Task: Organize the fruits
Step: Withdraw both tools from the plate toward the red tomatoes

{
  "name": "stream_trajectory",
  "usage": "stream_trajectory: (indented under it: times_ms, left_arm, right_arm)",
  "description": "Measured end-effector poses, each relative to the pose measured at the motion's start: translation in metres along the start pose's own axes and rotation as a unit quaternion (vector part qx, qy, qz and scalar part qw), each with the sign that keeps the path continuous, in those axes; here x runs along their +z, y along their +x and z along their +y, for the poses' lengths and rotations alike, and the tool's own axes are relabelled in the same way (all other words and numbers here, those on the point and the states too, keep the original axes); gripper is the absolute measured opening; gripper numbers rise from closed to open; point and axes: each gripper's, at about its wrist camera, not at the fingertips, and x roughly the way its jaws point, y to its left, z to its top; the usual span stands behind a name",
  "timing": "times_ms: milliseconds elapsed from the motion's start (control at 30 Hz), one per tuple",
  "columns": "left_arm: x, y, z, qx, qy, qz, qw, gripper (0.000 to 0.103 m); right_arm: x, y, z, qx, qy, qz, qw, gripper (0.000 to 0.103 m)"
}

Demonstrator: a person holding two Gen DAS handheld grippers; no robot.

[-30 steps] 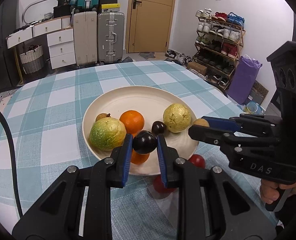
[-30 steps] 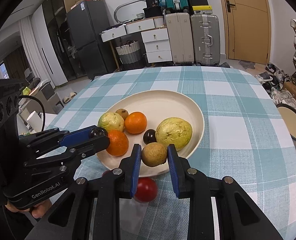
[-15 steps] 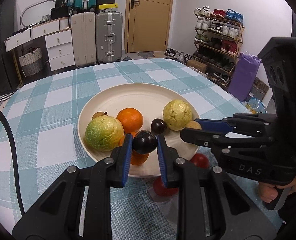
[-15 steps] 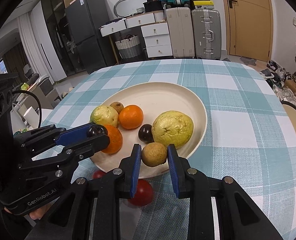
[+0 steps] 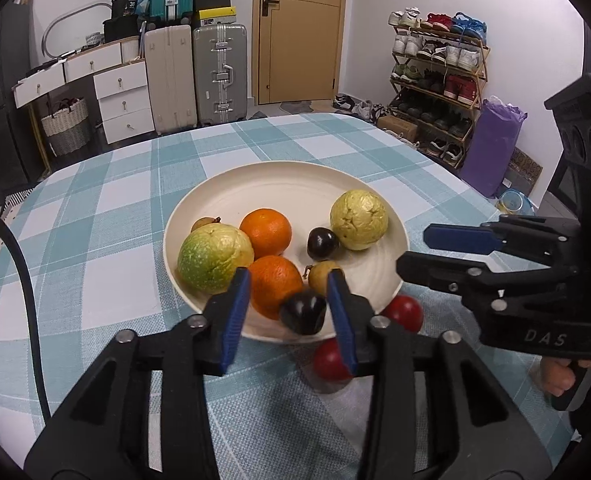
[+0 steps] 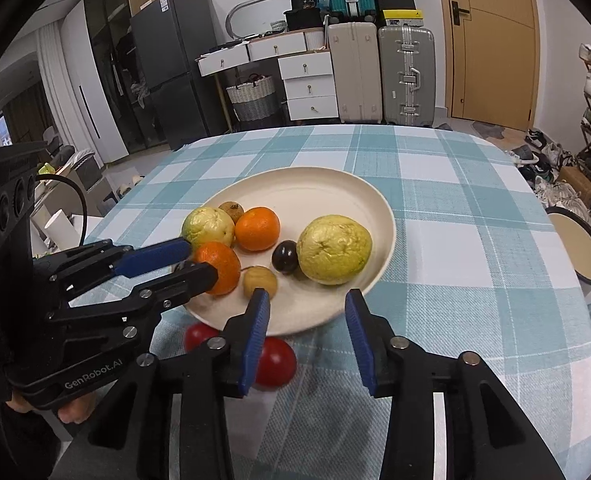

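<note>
A cream plate (image 5: 287,184) (image 6: 315,188) on the checked tablecloth holds two guavas (image 5: 358,219) (image 5: 214,258), two oranges (image 5: 265,232) (image 5: 275,286), a dark plum (image 5: 322,243) and small brown fruits. My left gripper (image 5: 288,284) (image 6: 199,262) hangs over the plate's near rim with its jaws opening. A second dark plum (image 5: 302,312) sits blurred between them, free of the pads. My right gripper (image 6: 307,300) (image 5: 415,252) is also opening with nothing between its jaws. The round brown fruit (image 6: 259,280) (image 5: 325,274) lies on the plate just beyond its left finger.
Two red fruits (image 6: 275,362) (image 6: 199,336) lie on the cloth just short of the plate, under the grippers. A round cream stool or bowl (image 6: 579,248) stands beyond the table's right edge. Suitcases, drawers and a shoe rack line the far walls.
Both grippers have opened. The dark plum has slipped down out of the left pads, and the brown fruit has left the right pads and lies on the plate.
</note>
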Motion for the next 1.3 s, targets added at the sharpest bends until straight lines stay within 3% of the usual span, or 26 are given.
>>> stream_trajectory:
  times_ms: [100,167,233,300,367,600,767,1300]
  left_arm:
    - [-0.003,-0.009,0.001,0.005,-0.004,-0.006,1.0,0.058]
    - [-0.005,-0.017,0.003,0.013,-0.01,-0.013,0.9998,0.078]
    - [-0.008,-0.027,0.005,0.019,-0.017,-0.021,0.9994,0.085]
    - [-0.01,-0.034,0.007,0.021,-0.021,-0.022,0.9993,0.089]
    - [-0.013,-0.042,0.008,0.03,-0.023,-0.021,0.9991,0.103]
    - [-0.028,-0.065,0.015,0.036,-0.04,-0.022,0.9983,0.102]
    - [-0.032,-0.071,0.013,0.051,-0.034,-0.023,0.9978,0.102]
    - [-0.044,-0.051,0.008,0.043,-0.041,0.004,0.9982,0.102]
  right_arm:
    - [-0.005,-0.005,-0.003,-0.003,0.0,0.003,1.0,0.048]
    - [-0.007,-0.01,-0.004,-0.006,-0.001,0.001,1.0,0.048]
    - [-0.01,-0.014,-0.005,-0.008,0.001,-0.001,1.0,0.052]
    - [-0.012,-0.018,-0.006,-0.008,0.007,-0.004,1.0,0.068]
    - [-0.015,-0.024,-0.007,-0.003,0.011,-0.011,1.0,0.075]
    - [-0.017,-0.031,-0.002,-0.014,0.005,-0.02,1.0,0.101]
    - [-0.022,-0.03,0.002,-0.026,-0.007,-0.013,1.0,0.102]
    - [-0.03,-0.009,0.008,-0.032,-0.023,0.022,0.999,0.103]
